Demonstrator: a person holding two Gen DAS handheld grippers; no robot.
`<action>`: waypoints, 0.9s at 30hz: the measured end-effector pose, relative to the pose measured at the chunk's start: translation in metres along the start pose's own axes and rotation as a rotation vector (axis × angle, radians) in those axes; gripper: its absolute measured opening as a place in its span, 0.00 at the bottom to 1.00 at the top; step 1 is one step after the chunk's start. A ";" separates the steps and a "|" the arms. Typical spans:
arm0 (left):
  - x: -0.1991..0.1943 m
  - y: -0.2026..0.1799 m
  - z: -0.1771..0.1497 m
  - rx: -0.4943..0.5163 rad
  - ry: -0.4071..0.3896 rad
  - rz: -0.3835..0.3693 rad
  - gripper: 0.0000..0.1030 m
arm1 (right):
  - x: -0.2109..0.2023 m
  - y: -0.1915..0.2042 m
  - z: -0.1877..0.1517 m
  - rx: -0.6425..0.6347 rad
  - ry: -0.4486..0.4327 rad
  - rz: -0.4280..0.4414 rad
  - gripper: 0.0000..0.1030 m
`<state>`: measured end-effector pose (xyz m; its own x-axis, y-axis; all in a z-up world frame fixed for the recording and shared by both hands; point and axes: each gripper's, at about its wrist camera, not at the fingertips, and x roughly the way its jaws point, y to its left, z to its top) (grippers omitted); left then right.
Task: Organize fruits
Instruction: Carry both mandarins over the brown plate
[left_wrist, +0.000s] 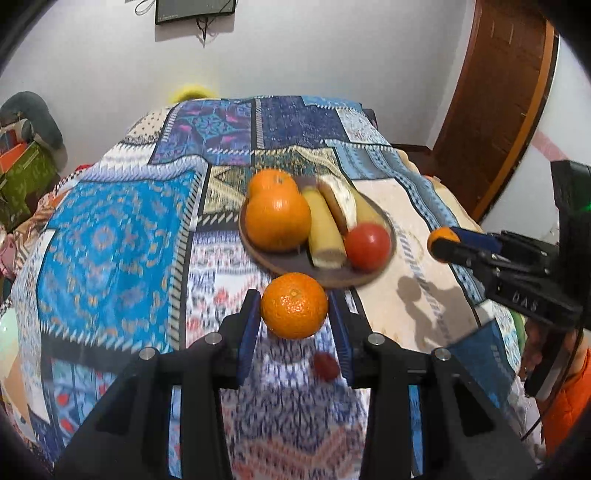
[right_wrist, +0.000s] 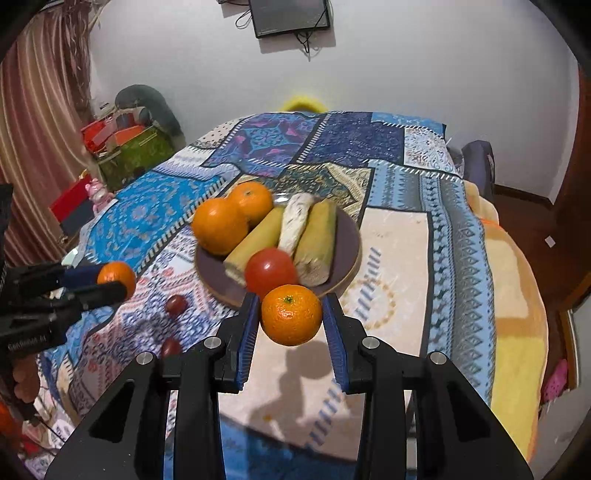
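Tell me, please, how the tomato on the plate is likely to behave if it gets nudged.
The tomato looks round and smooth, so it would probably roll. It sits near the plate's front rim, which looks low, so a push that way might send it onto the cloth. Its glossy skin suggests it could slip and bruise under a hard squeeze.

**Readable text: almost none**

Left wrist view: embossed characters on the black body of the right gripper (left_wrist: 443, 245), looks like "0 A S", too blurred to confirm.

Right wrist view: white lettering on the body of the left gripper (right_wrist: 114, 284), starts like "Gen…", rest smeared, unreadable.

Wall-mounted screen (right_wrist: 290, 14): dark, no legible text.
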<state>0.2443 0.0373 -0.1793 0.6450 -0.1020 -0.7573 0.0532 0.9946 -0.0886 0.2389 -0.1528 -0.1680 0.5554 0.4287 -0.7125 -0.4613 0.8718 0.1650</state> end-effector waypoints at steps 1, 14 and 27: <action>0.004 0.000 0.004 -0.001 -0.001 0.000 0.36 | 0.003 -0.002 0.002 -0.001 -0.002 -0.003 0.31; 0.062 -0.002 0.032 -0.006 0.024 -0.005 0.36 | 0.035 -0.013 0.029 0.005 -0.024 0.025 0.31; 0.082 -0.002 0.028 -0.002 0.055 -0.005 0.36 | 0.075 0.013 0.044 -0.064 0.007 0.066 0.31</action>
<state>0.3182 0.0271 -0.2230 0.6022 -0.1076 -0.7911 0.0545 0.9941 -0.0938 0.3048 -0.0992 -0.1895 0.5179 0.4829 -0.7061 -0.5398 0.8248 0.1681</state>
